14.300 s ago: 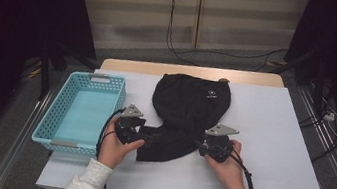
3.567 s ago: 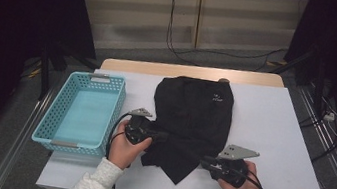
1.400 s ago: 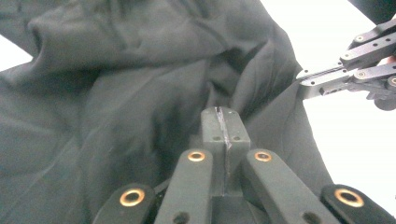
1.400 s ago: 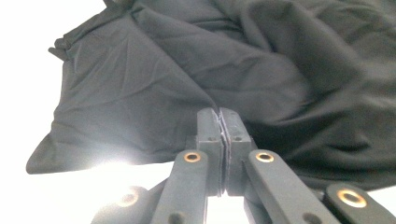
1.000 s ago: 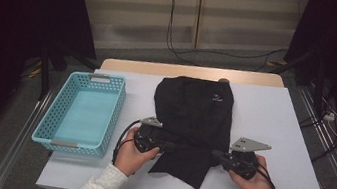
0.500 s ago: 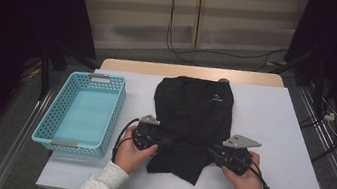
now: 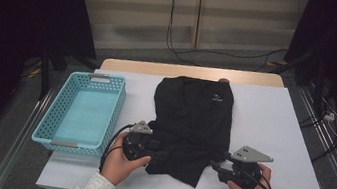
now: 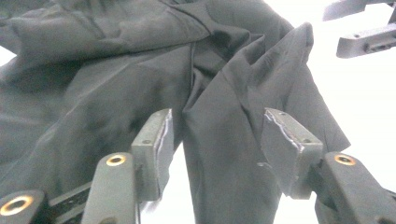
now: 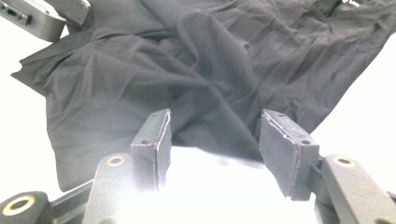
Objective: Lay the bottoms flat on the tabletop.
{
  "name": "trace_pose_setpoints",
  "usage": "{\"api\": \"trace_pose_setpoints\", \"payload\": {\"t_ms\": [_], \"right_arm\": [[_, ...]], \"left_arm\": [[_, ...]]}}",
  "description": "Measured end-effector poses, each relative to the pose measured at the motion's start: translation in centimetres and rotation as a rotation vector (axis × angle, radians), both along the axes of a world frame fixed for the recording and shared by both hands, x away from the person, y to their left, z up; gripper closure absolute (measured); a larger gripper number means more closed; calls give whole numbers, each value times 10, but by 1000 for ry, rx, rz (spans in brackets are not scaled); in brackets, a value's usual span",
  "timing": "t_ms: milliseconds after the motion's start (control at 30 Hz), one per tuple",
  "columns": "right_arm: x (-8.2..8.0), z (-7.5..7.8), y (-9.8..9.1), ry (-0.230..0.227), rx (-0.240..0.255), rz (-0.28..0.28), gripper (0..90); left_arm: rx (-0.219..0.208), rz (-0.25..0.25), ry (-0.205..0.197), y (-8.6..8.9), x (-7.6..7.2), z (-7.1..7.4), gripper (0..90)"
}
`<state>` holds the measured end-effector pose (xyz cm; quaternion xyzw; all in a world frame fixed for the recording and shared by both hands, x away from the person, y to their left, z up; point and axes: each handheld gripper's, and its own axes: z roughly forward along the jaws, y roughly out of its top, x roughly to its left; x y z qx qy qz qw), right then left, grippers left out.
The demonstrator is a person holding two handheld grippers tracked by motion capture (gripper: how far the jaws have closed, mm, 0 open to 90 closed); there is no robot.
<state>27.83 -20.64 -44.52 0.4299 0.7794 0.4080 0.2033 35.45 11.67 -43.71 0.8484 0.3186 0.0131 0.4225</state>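
Black garment (image 7: 191, 123), turquoise perforated basket (image 7: 114, 111), white table (image 7: 274, 120).

Left gripper (image 7: 157, 149) & right gripper (image 7: 216, 168): black bodies, grey triangular top plates, brass-ringed screws, black cables; white sleeves.

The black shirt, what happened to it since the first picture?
The black fabric shirt was folded narrower and its lower end brought up. Both tongs, left and right, have just been opening and let go of it. The light blue plastic basket and white table stayed put.
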Motion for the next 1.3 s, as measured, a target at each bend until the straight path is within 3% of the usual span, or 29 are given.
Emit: {"api": "trace_pose_setpoints", "payload": {"t_ms": [133,333,500,667,967,1100,1200,1300], "right_arm": [[-8,1,-1,4,3,-14,395],[-9,0,-3,5,12,-20,382],[-8,-1,-6,7,15,-22,371],[-10,-1,-8,5,18,-33,358],[-14,-1,-7,0,6,-33,353],[-15,-1,-9,-6,3,-36,351],[-16,0,-10,-7,1,-39,347],[-16,-1,-9,-6,0,-35,342]], "left_arm": [[24,-29,-33,-4,-8,0,423],[35,-64,-64,-14,-17,3,567],[77,-77,-67,-25,-19,-8,601],[102,-61,-36,-28,-18,-18,672],[96,-80,-1,-35,-18,-20,859],[94,-93,14,-39,-19,-17,887],[74,-100,33,-38,-19,-11,888],[25,-93,39,-33,-18,-1,888]]}}
